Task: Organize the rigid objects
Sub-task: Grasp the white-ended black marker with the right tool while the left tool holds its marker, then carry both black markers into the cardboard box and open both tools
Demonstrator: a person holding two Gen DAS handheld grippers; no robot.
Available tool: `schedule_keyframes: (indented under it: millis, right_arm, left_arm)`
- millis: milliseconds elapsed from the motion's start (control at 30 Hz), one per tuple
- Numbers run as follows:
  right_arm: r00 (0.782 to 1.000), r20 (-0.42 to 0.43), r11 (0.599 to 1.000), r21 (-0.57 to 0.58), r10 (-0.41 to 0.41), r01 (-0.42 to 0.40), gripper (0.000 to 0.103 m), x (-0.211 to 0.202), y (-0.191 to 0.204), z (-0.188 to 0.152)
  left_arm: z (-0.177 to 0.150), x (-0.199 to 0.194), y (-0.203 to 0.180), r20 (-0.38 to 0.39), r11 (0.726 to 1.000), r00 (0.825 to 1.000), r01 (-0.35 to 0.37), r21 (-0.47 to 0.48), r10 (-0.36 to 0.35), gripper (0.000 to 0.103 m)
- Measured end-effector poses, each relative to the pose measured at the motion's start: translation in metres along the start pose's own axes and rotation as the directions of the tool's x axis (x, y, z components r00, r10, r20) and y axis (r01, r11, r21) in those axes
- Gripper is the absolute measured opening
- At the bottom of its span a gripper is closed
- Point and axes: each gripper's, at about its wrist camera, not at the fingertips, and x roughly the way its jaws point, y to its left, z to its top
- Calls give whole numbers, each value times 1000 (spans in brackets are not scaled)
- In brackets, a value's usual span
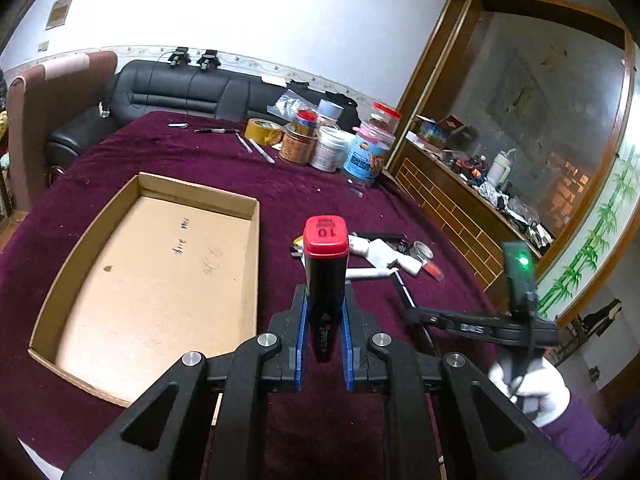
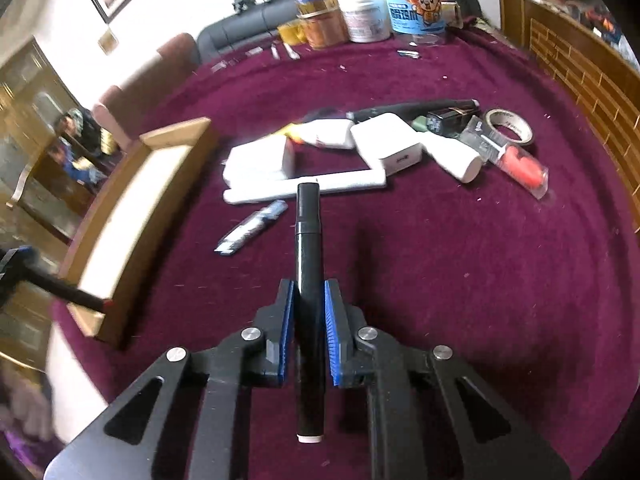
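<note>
From my left wrist view, the box (image 1: 160, 280) at 9 o'clock sits bare inside; its walls are the only barrier to get over. Open cloth (image 1: 224, 160) runs to 12 between the box and the jars (image 1: 332, 140), which block the far edge at 1 o'clock with a tape roll (image 1: 262, 131) beside them. Clutter (image 1: 384, 256) crowds 2 o'clock, and my right gripper (image 1: 412, 314) reaches across just below it. From the right wrist, a pen (image 2: 252, 227) lies at 11 and white blocks (image 2: 320, 152) wall off 12. Cloth from 3 to 5 is free.
</note>
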Motion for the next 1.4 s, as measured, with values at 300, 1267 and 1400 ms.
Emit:
schedule_keyframes:
  millis: [300,1267,1400]
  right_arm:
    - [952,-17,950,75,307,-305,13,1,41,27]
    - [993,-78,992,90,94,-87,17,147,155,135]
    - [997,-4,995,60,82,-82,17,116,144,128]
  left_arm:
    - [23,5,27,-60,1000,998,-12,-19,11,12]
    - [67,176,144,-359,974,928,-166,-153,102,36]
    - [54,159,159,-307,950,940,-224,-216,151,43]
